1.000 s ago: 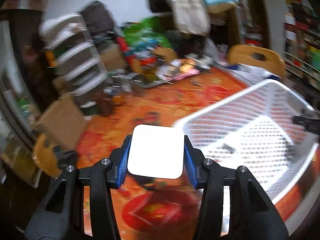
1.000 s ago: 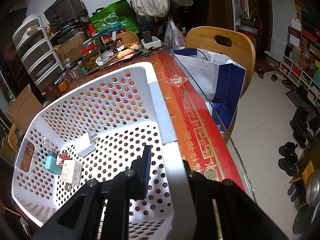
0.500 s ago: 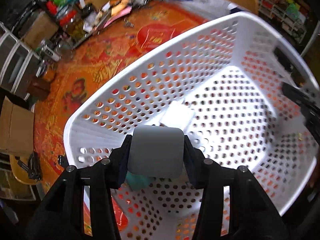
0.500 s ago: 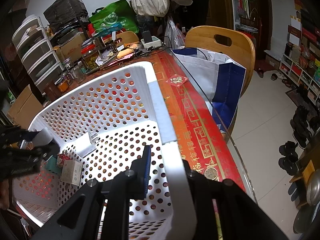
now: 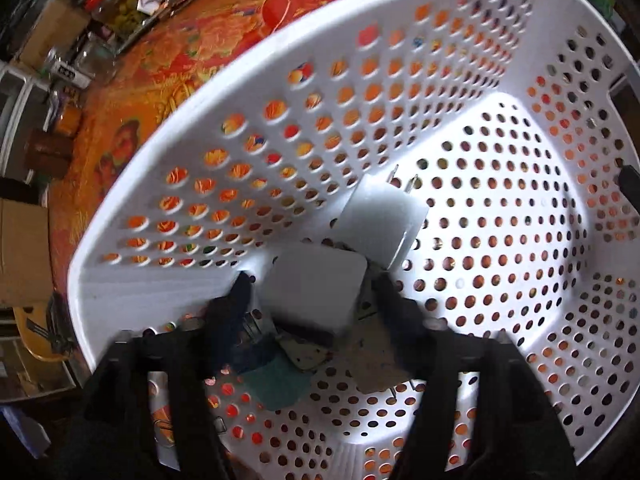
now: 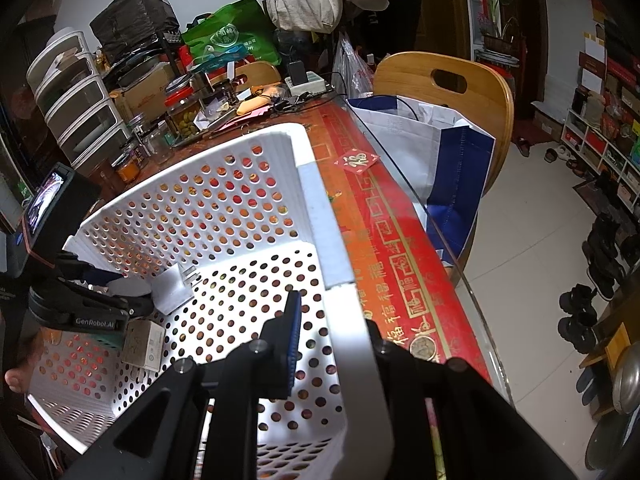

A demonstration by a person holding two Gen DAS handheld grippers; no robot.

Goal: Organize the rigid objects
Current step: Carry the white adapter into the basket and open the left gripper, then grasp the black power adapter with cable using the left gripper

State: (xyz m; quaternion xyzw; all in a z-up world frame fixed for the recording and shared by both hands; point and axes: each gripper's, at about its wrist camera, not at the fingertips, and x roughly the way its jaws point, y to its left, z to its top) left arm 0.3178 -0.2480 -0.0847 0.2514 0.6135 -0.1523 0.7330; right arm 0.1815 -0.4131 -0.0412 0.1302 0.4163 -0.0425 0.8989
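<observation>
Currently the left hand-held gripper is lowered inside the white perforated basket, near its left wall. Its two fingers stand apart on either side of a white square adapter, with a visible gap on each side; the jaws are spread and not clamping the adapter. Whether the adapter is resting on the items below it cannot be determined. Just beyond it, a second white charger with metal prongs lies on the basket floor, tilted against the wall. Beneath the fingers lie a teal block and a flat white box, partly hidden.

The right hand-held gripper is clamped on the basket's right rim: one blue-padded finger is inside the wall, the other outside, with the rim pressed between them. The basket sits on the desk, which carries a red and gold patterned cover under glass. A wooden chair with a white and blue bag stands beside the desk edge. Jars and clutter occupy the far end of the desk.
</observation>
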